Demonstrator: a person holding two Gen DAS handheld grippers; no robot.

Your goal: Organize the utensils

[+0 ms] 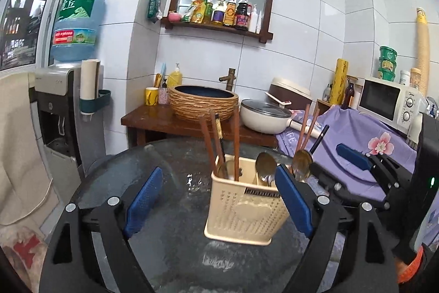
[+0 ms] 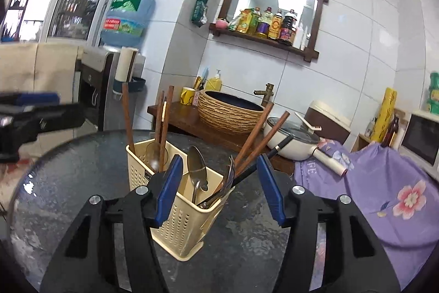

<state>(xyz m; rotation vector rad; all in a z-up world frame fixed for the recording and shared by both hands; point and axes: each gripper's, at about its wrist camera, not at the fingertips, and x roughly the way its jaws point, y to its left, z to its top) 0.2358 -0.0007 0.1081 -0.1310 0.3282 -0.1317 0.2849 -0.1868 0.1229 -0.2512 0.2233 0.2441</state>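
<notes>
While both grippers hang open, left gripper (image 1: pixel 219 199) empty beside the caddy (image 1: pixel 244 208), right gripper (image 2: pixel 219 188) straddling spoons (image 2: pixel 199 169), gripping nothing.

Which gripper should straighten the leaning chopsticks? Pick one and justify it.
Right, probably. The right gripper is open with the leaning chopsticks just ahead between its pads. The left gripper frames the caddy's other end.
</notes>
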